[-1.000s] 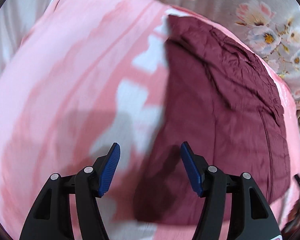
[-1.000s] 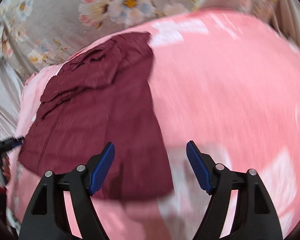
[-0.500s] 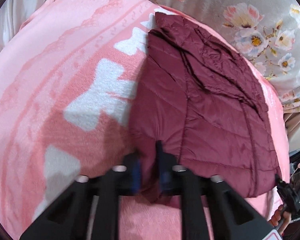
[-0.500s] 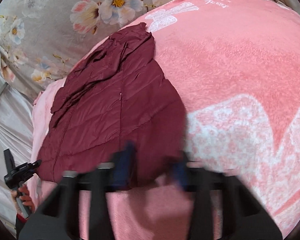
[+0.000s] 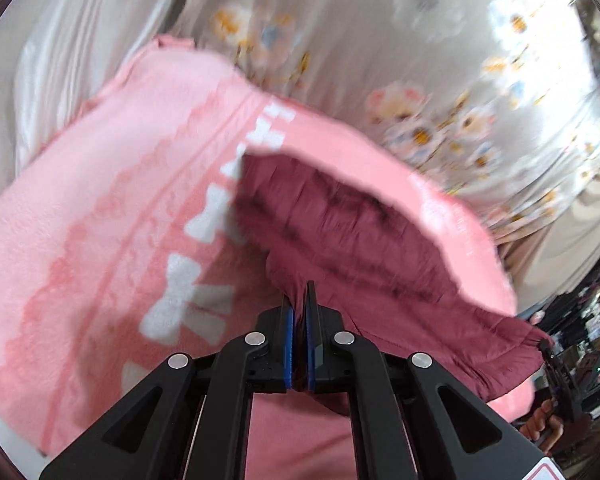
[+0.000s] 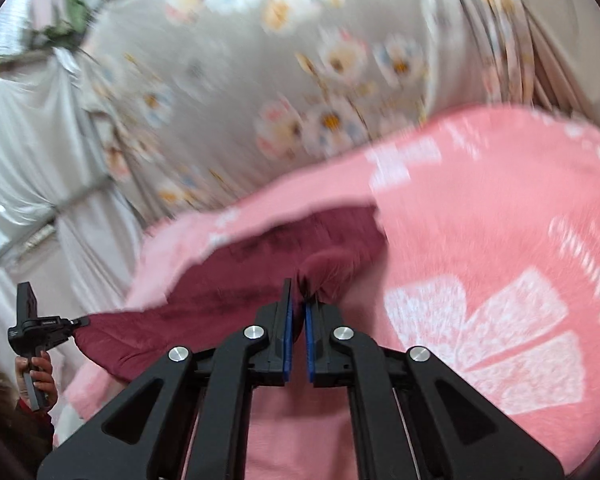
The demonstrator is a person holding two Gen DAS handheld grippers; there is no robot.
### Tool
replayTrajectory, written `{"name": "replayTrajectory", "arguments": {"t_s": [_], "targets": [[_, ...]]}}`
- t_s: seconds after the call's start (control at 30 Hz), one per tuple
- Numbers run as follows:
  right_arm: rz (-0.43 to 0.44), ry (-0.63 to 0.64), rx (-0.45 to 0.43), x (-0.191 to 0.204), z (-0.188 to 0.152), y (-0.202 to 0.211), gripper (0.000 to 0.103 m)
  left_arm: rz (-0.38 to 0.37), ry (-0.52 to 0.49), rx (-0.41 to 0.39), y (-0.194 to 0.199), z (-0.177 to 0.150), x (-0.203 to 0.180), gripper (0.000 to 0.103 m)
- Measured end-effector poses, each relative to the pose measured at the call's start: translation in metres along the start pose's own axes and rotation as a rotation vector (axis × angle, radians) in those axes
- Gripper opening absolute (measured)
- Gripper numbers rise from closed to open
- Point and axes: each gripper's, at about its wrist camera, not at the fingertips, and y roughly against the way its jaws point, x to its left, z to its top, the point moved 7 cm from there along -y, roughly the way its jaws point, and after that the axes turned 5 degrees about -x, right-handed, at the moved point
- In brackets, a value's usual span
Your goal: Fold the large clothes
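Note:
A maroon quilted jacket (image 5: pixel 364 236) lies on a pink blanket (image 5: pixel 100 216), its near hem lifted off it. My left gripper (image 5: pixel 299 312) is shut on the jacket's near left hem corner. My right gripper (image 6: pixel 296 300) is shut on the near right hem corner of the jacket (image 6: pixel 260 268). Each view shows the other gripper pinching the far end of the lifted hem: the right gripper in the left wrist view (image 5: pixel 552 356), the left gripper in the right wrist view (image 6: pixel 40 328). The far part of the jacket rests on the blanket. Both views are blurred.
The pink blanket (image 6: pixel 480 280) has white bow patterns and covers the bed. A grey floral curtain (image 5: pixel 420 60) hangs behind the bed, also in the right wrist view (image 6: pixel 300 80). White drapes (image 6: pixel 20 160) hang at the left. Cluttered shelves (image 5: pixel 588 320) stand at the far right.
Both grippers went from open above the jacket to shut on its near hem corners. They have since lifted the hem and tilted up toward the curtain.

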Motion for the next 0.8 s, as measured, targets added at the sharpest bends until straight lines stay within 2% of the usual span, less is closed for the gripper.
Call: {"name": "replayTrajectory", "arguments": {"t_s": [0.13,0.2,0.3,0.4,0.5,0.63,0.8], "targets": [[0.036,0.008,-0.133,0.021,0.052,0.011,0.004,-0.011,-0.056,-0.121,0.033,0.040,-0.032,0.003],[0.040,0.010,-0.160,0.024,0.071,-0.002,0.004,0.000,-0.080,-0.155,0.031,0.062,-0.045,0.003],[0.001,0.000,-0.153,0.017,0.091,-0.044,0.004,0.043,-0.097,-0.159,-0.003,0.093,-0.050,0.003],[-0.063,-0.037,-0.092,0.000,0.094,-0.098,0.004,0.137,-0.116,-0.110,-0.065,0.116,-0.041,0.004],[-0.162,-0.038,-0.019,-0.021,0.082,-0.157,0.004,0.241,-0.140,-0.045,-0.127,0.123,-0.028,0.004],[-0.259,-0.016,0.071,-0.044,0.052,-0.221,0.004,0.350,-0.153,0.048,-0.198,0.116,0.003,0.004],[-0.312,-0.009,0.134,-0.060,0.026,-0.267,0.004,0.412,-0.129,0.140,-0.252,0.093,0.040,0.004]]}}
